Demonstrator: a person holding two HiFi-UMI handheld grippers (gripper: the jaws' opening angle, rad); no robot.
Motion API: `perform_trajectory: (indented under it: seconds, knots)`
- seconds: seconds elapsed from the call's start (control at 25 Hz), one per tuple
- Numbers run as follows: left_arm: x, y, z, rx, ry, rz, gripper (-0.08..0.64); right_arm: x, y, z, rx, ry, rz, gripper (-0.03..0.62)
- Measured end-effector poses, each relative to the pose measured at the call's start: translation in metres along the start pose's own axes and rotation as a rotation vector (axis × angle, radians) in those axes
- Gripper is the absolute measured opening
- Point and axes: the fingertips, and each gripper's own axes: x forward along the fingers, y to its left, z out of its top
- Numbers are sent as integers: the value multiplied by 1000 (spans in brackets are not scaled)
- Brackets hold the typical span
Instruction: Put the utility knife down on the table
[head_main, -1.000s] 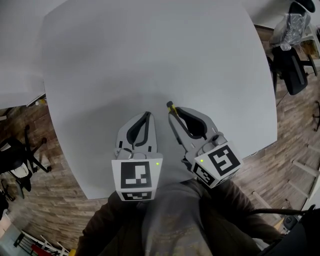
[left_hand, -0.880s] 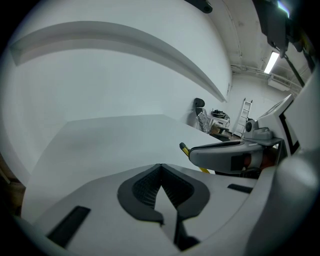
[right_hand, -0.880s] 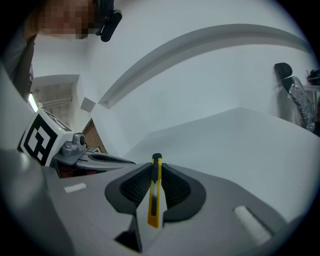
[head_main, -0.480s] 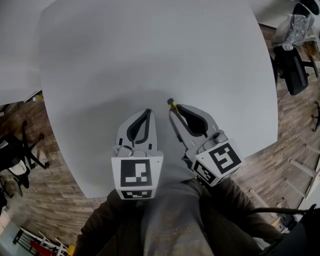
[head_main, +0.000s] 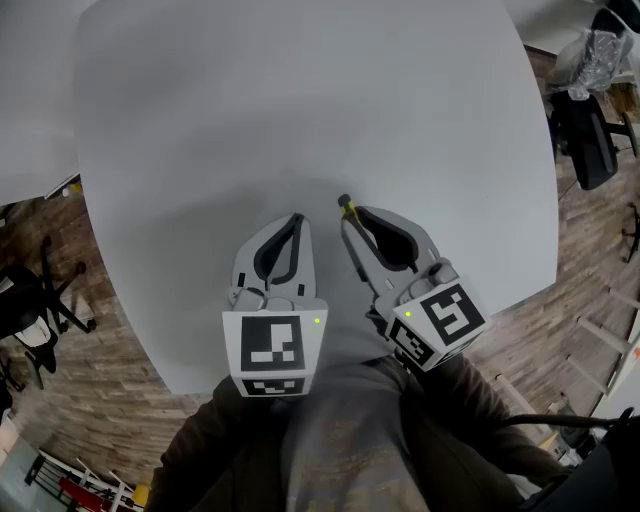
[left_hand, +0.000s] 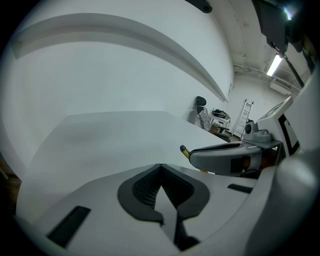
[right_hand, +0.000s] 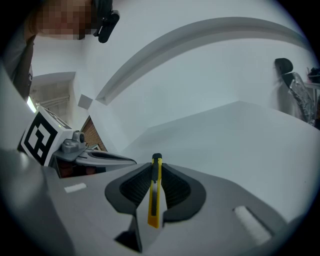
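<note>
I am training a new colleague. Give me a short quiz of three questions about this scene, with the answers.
1. True or false: the left gripper holds the utility knife.
2. The jaws of the right gripper are: A) wide apart; B) shut on the knife; C) out of view.
3. What colour is the knife's body?
Key: 1 false; 2 B; 3 yellow.
</note>
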Motion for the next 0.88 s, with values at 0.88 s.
perform_trajectory:
  seconds: [0.88]
  knots:
    - [16,14,-7,-23,30,0,3,21,-8,-15,29,49,4,63]
